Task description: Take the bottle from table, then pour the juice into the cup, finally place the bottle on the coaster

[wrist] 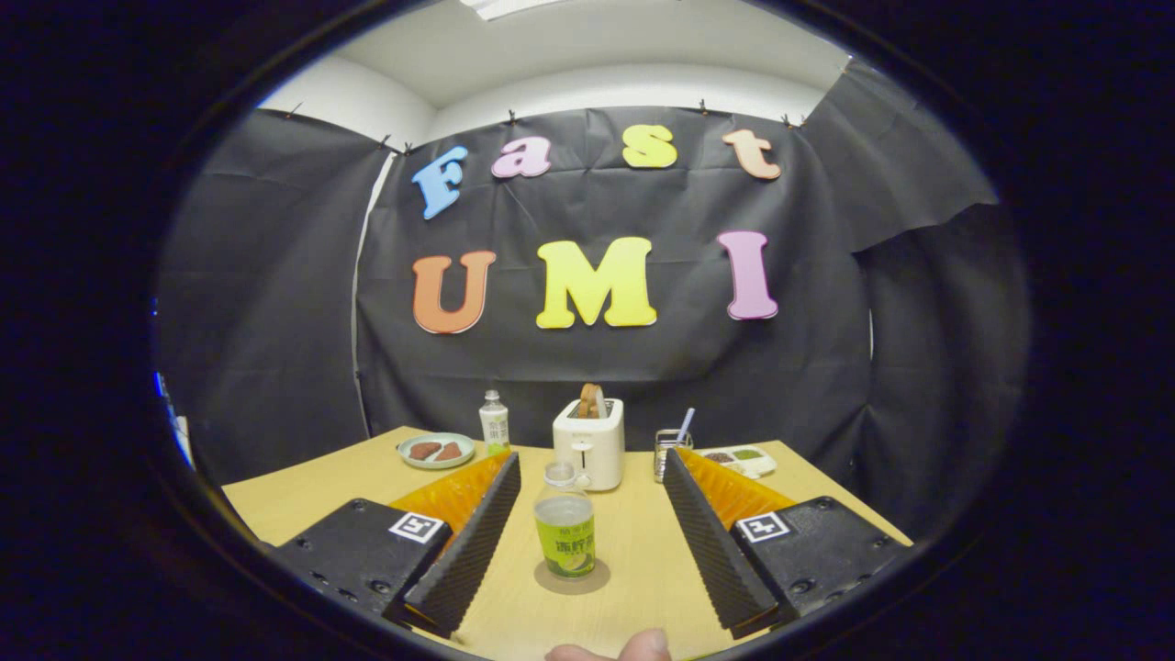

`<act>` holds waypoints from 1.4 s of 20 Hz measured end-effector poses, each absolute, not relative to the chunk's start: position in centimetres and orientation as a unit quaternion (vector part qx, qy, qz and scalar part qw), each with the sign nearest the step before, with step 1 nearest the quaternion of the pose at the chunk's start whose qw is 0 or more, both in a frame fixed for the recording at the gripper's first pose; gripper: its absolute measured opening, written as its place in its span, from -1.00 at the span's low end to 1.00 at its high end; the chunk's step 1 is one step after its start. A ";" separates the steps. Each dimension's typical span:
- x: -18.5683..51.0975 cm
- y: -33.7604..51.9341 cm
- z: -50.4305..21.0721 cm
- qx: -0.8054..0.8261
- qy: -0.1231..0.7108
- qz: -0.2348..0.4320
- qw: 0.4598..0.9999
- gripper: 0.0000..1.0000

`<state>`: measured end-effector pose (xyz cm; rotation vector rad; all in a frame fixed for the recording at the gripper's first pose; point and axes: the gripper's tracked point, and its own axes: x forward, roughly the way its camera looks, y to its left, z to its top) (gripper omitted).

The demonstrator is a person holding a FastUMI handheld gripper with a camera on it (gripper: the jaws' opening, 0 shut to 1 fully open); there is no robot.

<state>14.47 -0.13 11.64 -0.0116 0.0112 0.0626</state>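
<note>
A small clear bottle with a green label [565,532] stands upright on a round brown coaster [587,581] on the wooden table [303,496]. It stands between my gripper's [591,462] two fingers, which are spread wide on either side and touch nothing, so the gripper is open. Beyond the right finger's tip stands a small metal cup [670,452] with a thin stick leaning in it. I cannot tell how much juice is in the bottle.
At the back of the table stand a white toaster [589,445] with a slice in it, a second capped bottle [494,422], a plate [436,450] with brown pieces, and a white compartment tray [745,459]. A person's fingertip [633,647] shows below the fingers.
</note>
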 end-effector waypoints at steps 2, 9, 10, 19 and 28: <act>12.0 -0.9 11.4 -0.017 0.004 0.020 1.000 1.00; 2.6 -1.1 6.3 -0.025 0.004 0.000 1.000 1.00; 1.5 -1.0 5.3 -0.027 0.005 -0.001 1.000 1.00; -4.0 0.2 -1.5 -0.020 -0.002 -0.004 1.000 1.00; -4.5 -1.2 -3.4 -0.010 -0.014 -0.020 1.000 1.00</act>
